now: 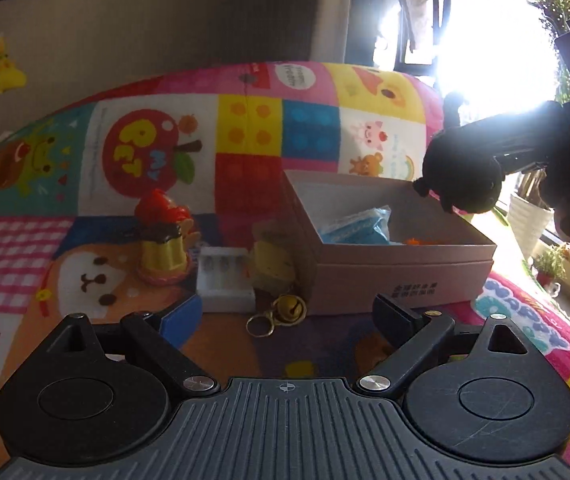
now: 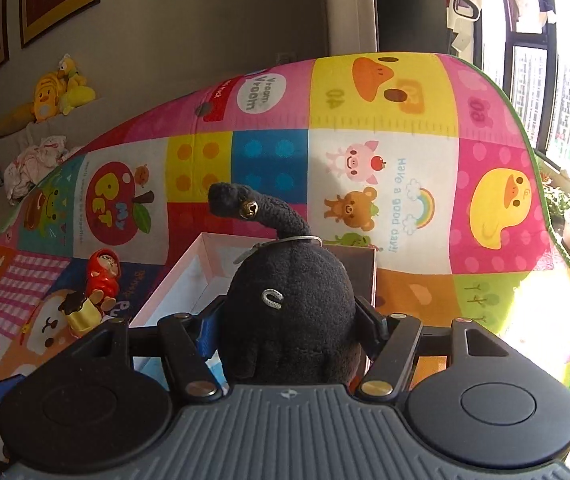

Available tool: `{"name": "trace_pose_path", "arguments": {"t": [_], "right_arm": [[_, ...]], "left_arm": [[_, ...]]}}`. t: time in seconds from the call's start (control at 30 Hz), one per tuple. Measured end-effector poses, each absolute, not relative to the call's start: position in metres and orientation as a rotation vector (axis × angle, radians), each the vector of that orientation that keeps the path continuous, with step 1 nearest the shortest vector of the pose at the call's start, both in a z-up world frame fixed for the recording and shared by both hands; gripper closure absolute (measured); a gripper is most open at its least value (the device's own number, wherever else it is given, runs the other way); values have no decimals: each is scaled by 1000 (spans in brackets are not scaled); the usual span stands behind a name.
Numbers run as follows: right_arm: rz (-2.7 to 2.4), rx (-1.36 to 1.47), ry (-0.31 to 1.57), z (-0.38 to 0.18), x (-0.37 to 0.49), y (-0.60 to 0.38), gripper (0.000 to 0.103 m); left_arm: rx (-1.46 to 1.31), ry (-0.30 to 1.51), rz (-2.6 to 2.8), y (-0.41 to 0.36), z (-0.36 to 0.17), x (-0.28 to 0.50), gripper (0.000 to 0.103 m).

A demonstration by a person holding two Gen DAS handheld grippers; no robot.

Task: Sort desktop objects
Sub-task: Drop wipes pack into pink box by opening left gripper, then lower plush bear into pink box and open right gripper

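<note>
My right gripper [image 2: 289,328] is shut on a black plush toy [image 2: 291,304] and holds it above the pink cardboard box [image 2: 183,280]. In the left wrist view the plush toy [image 1: 465,172] hangs over the far right corner of the box [image 1: 401,276], which holds a blue packet [image 1: 359,226] and something orange. My left gripper [image 1: 289,320] is open and empty, low over the mat just in front of a gold bell keyring [image 1: 281,312]. A white battery case [image 1: 225,278], a yellow toy [image 1: 273,264] and a red-capped figurine [image 1: 163,240] lie left of the box.
A colourful play mat [image 1: 125,152] covers the table. A bright window and potted plants [image 1: 553,264] are at the right. A sofa with yellow plush toys [image 2: 57,90] stands at the back left. The mat's right edge [image 2: 541,184] drops off near the window.
</note>
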State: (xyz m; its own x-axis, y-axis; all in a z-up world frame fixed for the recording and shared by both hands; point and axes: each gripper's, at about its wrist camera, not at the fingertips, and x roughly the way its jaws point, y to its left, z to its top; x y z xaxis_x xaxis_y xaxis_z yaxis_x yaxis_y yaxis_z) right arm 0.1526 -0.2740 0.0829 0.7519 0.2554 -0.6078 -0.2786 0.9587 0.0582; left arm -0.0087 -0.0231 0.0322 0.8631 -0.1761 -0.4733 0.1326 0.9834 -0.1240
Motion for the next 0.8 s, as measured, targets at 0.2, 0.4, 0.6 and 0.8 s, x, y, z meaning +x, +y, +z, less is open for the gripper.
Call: {"name": "trace_pose_path", "arguments": {"t": [0.2,0.4,0.6,0.8], "right_arm": [[199,-41,747,59,200,-264,34],[123,-172,691,67,187,-256,53],[181,-41,817,47,201,-261,61],[319,-6,807,57,186,-254,61]], "left_arm": [[-112,502,-164,-13,28,-11,5],[-164,522,-128,1,28,-8,4],[-155,509,-122,-1,30,-12,3],[-164,515,-124,1,29,-11,3]]}}
